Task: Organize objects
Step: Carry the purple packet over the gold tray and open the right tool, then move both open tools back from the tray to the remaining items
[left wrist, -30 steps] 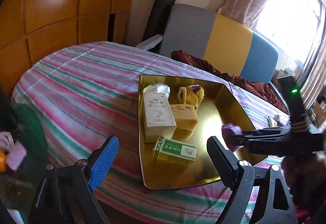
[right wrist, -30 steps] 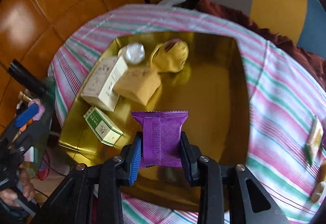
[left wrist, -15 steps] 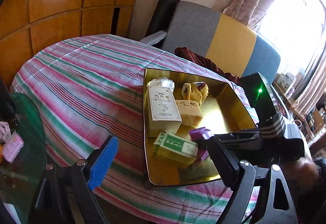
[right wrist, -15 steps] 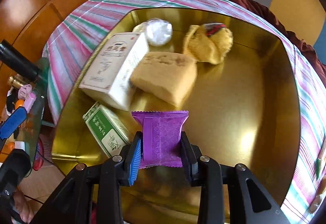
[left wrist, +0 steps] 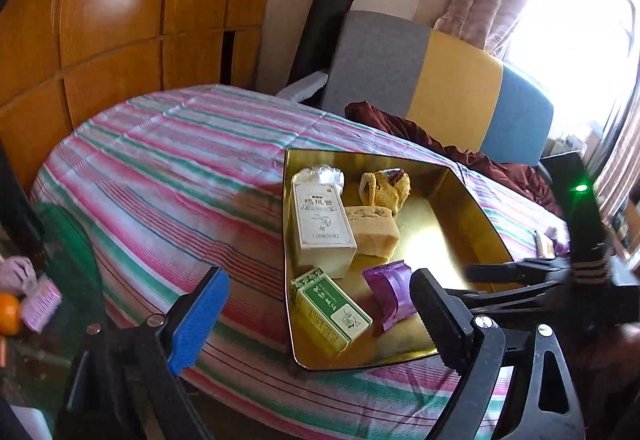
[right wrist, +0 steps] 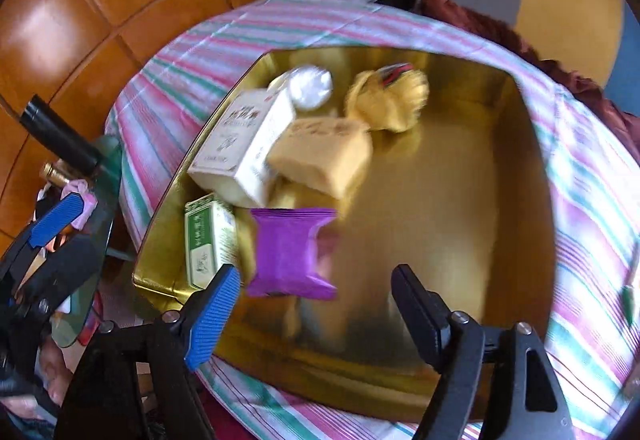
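Observation:
A gold tray (left wrist: 460, 240) (right wrist: 460, 200) sits on the striped tablecloth. In it lie a white box (left wrist: 322, 220) (right wrist: 244, 144), a tan packet (left wrist: 374, 230) (right wrist: 324, 156), a yellow pouch (left wrist: 386, 184) (right wrist: 388, 100), a clear-wrapped item (right wrist: 310, 86), a green box (left wrist: 332, 310) (right wrist: 206, 240) and a purple packet (left wrist: 390, 292) (right wrist: 290, 252). My right gripper (right wrist: 316, 304) is open, just in front of the purple packet, which lies loose beside the green box. My left gripper (left wrist: 320, 312) is open and empty at the tray's near left corner.
The striped tablecloth (left wrist: 168, 176) covers a round table. A grey, yellow and blue sofa back (left wrist: 440, 88) with dark red cloth (left wrist: 420, 132) stands behind. A glass side table (right wrist: 88, 240) with small items is at the left. Small packets (right wrist: 628, 300) lie on the cloth at the right.
My right gripper has opened and let go of the purple packet, which now rests in the tray beside the green box. The right gripper has drawn back a little.

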